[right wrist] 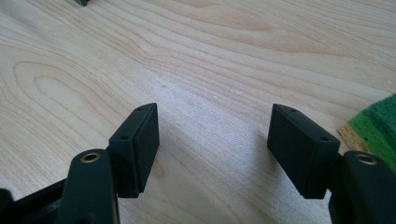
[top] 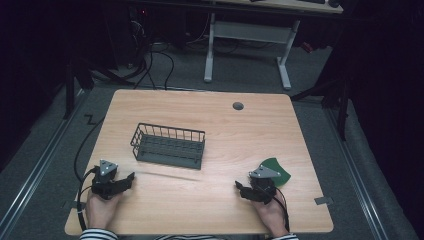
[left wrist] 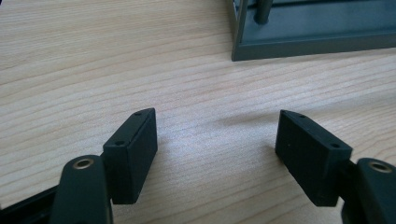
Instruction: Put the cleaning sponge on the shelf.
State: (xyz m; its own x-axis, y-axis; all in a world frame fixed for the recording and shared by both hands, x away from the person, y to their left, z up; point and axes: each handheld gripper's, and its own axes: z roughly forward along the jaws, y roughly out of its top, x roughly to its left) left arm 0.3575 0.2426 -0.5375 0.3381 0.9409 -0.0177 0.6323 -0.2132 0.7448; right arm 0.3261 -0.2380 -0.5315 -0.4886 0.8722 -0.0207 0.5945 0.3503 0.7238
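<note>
Nothing has been picked up yet, by the look of it. The left gripper (top: pixel 131 177) rests low on the wooden table (top: pixel 210 197) at about seven o'clock, its jaws spread wide with only bare wood grain between them; in its own view the corner of the dark wire basket (left wrist: pixel 308 44) sits ahead at one o'clock. The right gripper (top: pixel 239 186) lies at about five o'clock, jaws equally wide and holding nothing. The green sponge (top: pixel 278 169) lies just beside it, partly under its grey plate, and shows at the right edge of the right gripper view (right wrist: pixel 376 123), outside the jaws. The basket (top: pixel 168 146) stands near the table's middle and looks empty. I'd judge the work hardly begun: grasping the sponge and carrying it to the basket both remain.
</note>
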